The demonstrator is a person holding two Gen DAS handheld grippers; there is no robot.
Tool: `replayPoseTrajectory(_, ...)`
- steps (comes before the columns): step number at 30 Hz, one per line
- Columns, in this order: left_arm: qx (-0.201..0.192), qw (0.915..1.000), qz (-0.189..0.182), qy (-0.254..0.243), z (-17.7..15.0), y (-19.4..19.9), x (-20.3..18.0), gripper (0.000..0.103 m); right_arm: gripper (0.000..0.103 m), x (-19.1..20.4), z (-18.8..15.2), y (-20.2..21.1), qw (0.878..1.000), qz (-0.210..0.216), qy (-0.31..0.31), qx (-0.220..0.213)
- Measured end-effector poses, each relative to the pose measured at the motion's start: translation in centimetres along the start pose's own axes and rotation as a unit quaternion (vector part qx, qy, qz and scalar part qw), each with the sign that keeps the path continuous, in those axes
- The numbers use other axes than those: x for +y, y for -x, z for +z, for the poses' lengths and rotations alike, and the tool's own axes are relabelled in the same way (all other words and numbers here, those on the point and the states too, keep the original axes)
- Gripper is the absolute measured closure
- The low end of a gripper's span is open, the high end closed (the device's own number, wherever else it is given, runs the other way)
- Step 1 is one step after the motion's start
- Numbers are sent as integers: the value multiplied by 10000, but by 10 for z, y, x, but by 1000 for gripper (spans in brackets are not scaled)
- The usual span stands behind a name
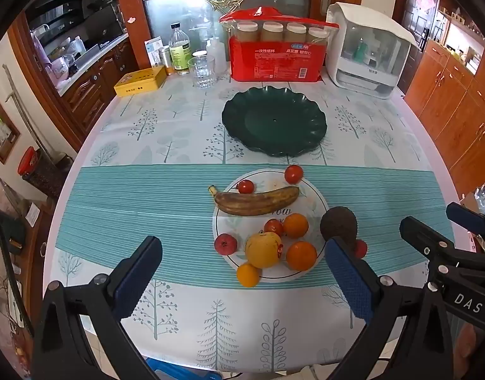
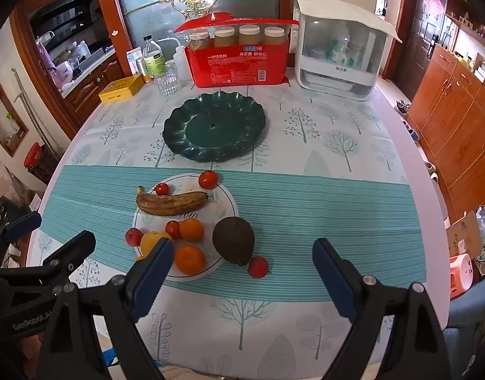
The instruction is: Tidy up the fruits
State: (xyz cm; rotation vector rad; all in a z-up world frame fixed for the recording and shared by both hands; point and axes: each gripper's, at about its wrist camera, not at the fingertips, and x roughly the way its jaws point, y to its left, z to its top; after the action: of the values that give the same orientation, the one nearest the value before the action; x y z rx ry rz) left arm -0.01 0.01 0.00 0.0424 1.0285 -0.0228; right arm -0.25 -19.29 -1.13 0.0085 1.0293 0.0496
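Left gripper (image 1: 242, 272) and right gripper (image 2: 242, 269) hover low over the near edge of the surface (image 1: 147, 196), jaws of both spread wide, holding nothing; ahead, a white plate (image 1: 312, 199) carries one yellow apple (image 1: 263, 249), three oranges (image 1: 301, 255), one banana (image 1: 256, 201) and small red fruits; six red fruits (image 1: 225, 243) in all, one beside the brown avocado (image 2: 233, 240) just off the plate's right rim; farther back, one empty green dish (image 1: 274, 120); behind it, one red cup pack (image 1: 274, 60).
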Motion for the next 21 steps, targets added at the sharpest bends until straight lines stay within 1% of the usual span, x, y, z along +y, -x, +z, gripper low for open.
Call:
replayPoseTrajectory(8, 34, 10000, 9, -19, 0, -2, -3, 1, 13, 0, -1, 0, 10000, -4, -14, 5)
replayPoseTrajectory(13, 40, 9999, -128, -50, -1, 1, -3, 1, 14, 1, -1, 0, 10000, -32, 6, 27)
replayPoseTrajectory(14, 34, 9999, -138, -62, -4, -4, -5, 1, 14, 0, -1, 0, 10000, -33, 8, 32)
replayPoseTrajectory(18, -8, 9998, -153, -126, -8, -3, -10, 1, 14, -1, -2, 1, 10000, -28, 13, 43)
replayPoseTrajectory(19, 17, 9997, -209, -111, -3, 0, -6, 1, 14, -1, -3, 2, 10000, -23, 12, 45)
replayPoseTrajectory(21, 24, 9997, -232, -118, -4, 0, -7, 1, 14, -2, -3, 2, 10000, -22, 7, 42)
